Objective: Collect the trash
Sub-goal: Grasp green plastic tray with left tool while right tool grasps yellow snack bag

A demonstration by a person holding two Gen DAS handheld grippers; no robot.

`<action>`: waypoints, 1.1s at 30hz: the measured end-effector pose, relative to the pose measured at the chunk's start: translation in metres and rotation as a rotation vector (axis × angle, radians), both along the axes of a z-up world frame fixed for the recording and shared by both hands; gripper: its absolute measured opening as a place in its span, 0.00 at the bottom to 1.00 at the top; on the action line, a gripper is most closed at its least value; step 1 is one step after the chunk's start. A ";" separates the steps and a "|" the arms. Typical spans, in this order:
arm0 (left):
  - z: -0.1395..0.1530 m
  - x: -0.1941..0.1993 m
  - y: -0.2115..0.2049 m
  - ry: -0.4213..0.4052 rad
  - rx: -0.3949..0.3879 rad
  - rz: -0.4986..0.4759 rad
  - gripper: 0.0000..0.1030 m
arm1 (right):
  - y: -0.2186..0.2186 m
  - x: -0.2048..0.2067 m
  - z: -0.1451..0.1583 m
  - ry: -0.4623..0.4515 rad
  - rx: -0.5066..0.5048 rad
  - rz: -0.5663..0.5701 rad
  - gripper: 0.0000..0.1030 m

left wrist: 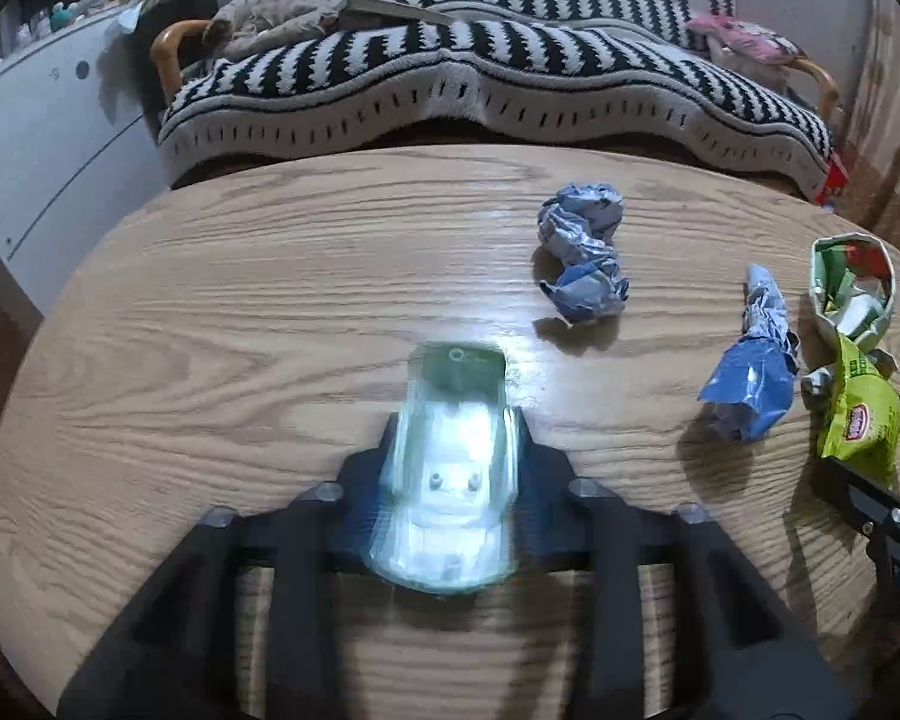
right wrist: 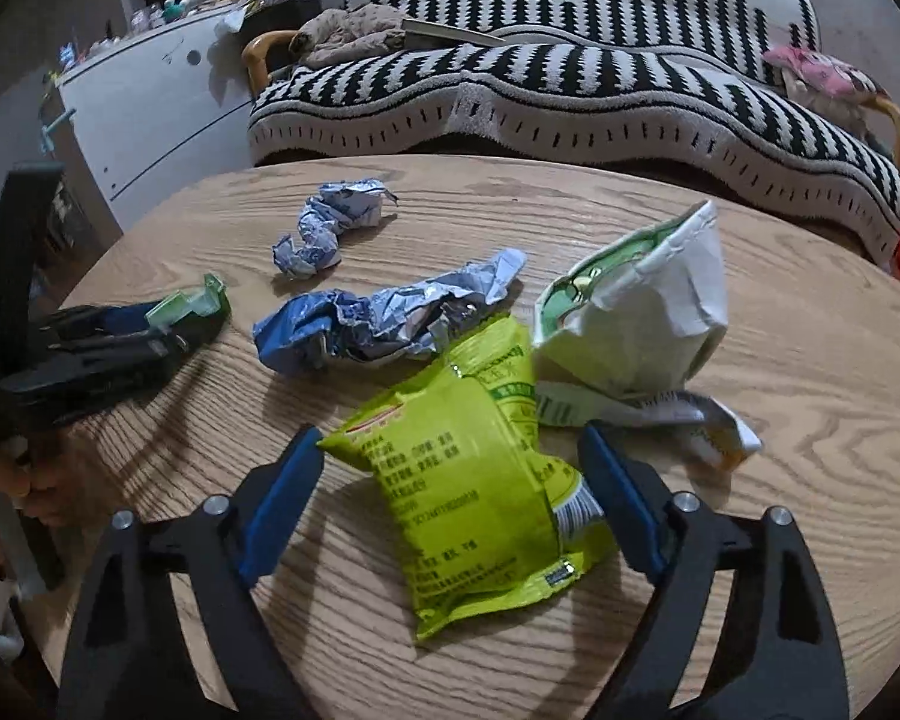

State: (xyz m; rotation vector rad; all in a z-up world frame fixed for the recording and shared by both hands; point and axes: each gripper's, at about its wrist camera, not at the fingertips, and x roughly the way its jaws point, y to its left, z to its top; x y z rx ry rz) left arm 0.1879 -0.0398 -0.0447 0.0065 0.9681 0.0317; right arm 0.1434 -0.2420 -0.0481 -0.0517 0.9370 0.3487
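My left gripper (left wrist: 457,420) is shut on a clear, green-tinted plastic case (left wrist: 459,384), held just above the round wooden table (left wrist: 258,276). In the right wrist view that gripper (right wrist: 180,321) comes in from the left with the case (right wrist: 195,300) at its tip. My right gripper (right wrist: 456,462) stands open low over the table. A lime-green snack bag (right wrist: 474,480) lies flat between its blue pads (right wrist: 282,498), and I cannot tell if they press on it. The left wrist view shows the bag (left wrist: 858,420) and the right gripper (left wrist: 870,444) at its right edge.
A crumpled blue-white paper (left wrist: 582,258) (right wrist: 330,228), a crushed blue foil wrapper (left wrist: 750,372) (right wrist: 384,318) and a white-green carton (left wrist: 852,288) (right wrist: 630,324) lie on the table. Behind it stands a sofa with a striped blanket (left wrist: 450,78); a white cabinet (left wrist: 42,138) is left.
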 end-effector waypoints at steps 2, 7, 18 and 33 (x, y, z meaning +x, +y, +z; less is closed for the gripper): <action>0.002 -0.003 0.002 0.009 -0.046 0.001 0.31 | -0.006 -0.002 0.003 0.015 0.039 -0.012 0.56; 0.005 -0.008 -0.005 0.019 -0.061 -0.022 0.32 | -0.013 -0.008 0.007 0.032 0.095 -0.032 0.55; 0.006 -0.008 -0.005 0.034 -0.066 -0.014 0.32 | -0.011 -0.015 0.018 -0.005 0.093 -0.029 0.55; 0.008 -0.013 -0.008 0.029 -0.065 -0.033 0.32 | -0.004 -0.018 0.014 0.006 0.069 -0.013 0.55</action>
